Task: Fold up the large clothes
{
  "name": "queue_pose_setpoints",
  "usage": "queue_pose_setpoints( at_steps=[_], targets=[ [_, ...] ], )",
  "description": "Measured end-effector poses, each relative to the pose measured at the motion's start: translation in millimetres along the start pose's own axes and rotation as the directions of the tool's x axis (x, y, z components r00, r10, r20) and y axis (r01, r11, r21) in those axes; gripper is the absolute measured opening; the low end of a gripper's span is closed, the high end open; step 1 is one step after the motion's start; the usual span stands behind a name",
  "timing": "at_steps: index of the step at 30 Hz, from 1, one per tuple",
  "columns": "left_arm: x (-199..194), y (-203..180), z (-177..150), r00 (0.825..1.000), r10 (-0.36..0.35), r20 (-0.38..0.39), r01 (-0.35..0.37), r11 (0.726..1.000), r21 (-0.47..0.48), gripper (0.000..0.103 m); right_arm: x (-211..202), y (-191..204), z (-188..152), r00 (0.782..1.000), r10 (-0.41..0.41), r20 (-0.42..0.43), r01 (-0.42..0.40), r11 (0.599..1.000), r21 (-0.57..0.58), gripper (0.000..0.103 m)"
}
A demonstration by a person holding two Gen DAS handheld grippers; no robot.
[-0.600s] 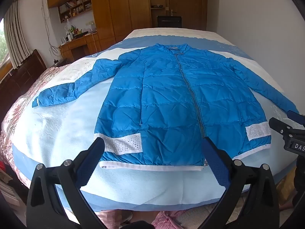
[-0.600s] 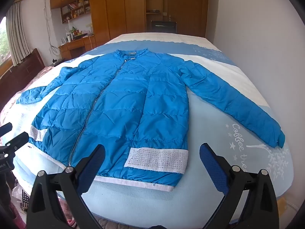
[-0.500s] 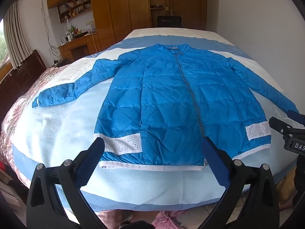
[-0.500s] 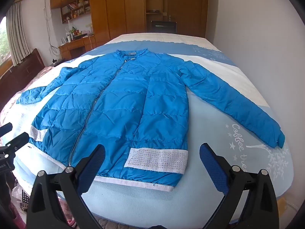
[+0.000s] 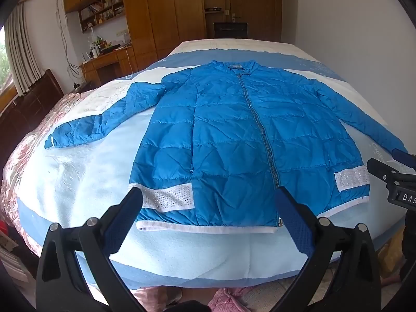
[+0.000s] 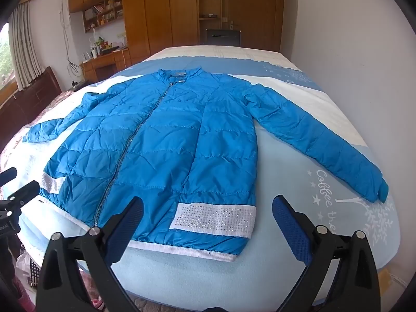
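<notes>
A blue quilted jacket [image 5: 234, 140] [image 6: 166, 150] lies flat and zipped on the bed, collar at the far end, both sleeves spread outward, white studded bands near the hem. My left gripper [image 5: 208, 208] hangs open above the near hem, left of the zipper, nothing between its fingers. My right gripper [image 6: 208, 213] is open too, over the hem's right white band [image 6: 215, 218], touching nothing. The right gripper's black tip also shows at the right edge of the left wrist view. The left gripper's tip shows at the left edge of the right wrist view.
The bed [image 5: 78, 171] has a light blue and white cover with lettering at its right side [image 6: 325, 197]. A white wall [image 6: 351, 52] runs along the right. Wooden wardrobes [image 5: 161, 13], a desk [image 5: 109, 59] and a dark headboard-like panel [image 5: 31, 98] stand at the left and far end.
</notes>
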State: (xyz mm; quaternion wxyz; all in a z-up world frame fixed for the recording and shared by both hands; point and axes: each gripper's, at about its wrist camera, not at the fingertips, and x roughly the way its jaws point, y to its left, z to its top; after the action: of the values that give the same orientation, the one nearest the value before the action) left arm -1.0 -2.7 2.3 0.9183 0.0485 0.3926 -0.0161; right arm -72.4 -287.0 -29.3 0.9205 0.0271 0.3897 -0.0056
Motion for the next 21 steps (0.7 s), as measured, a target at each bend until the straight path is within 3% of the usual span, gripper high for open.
queue_pose_setpoints(
  at_steps=[21],
  targets=[
    [-1.8,-0.3,1.1,1.0,0.004,0.005,-0.004,1.0,0.008,0.1,-1.1,0.3,-0.1,1.0,0.0,0.003,0.0,1.0,0.001,0.099]
  ],
)
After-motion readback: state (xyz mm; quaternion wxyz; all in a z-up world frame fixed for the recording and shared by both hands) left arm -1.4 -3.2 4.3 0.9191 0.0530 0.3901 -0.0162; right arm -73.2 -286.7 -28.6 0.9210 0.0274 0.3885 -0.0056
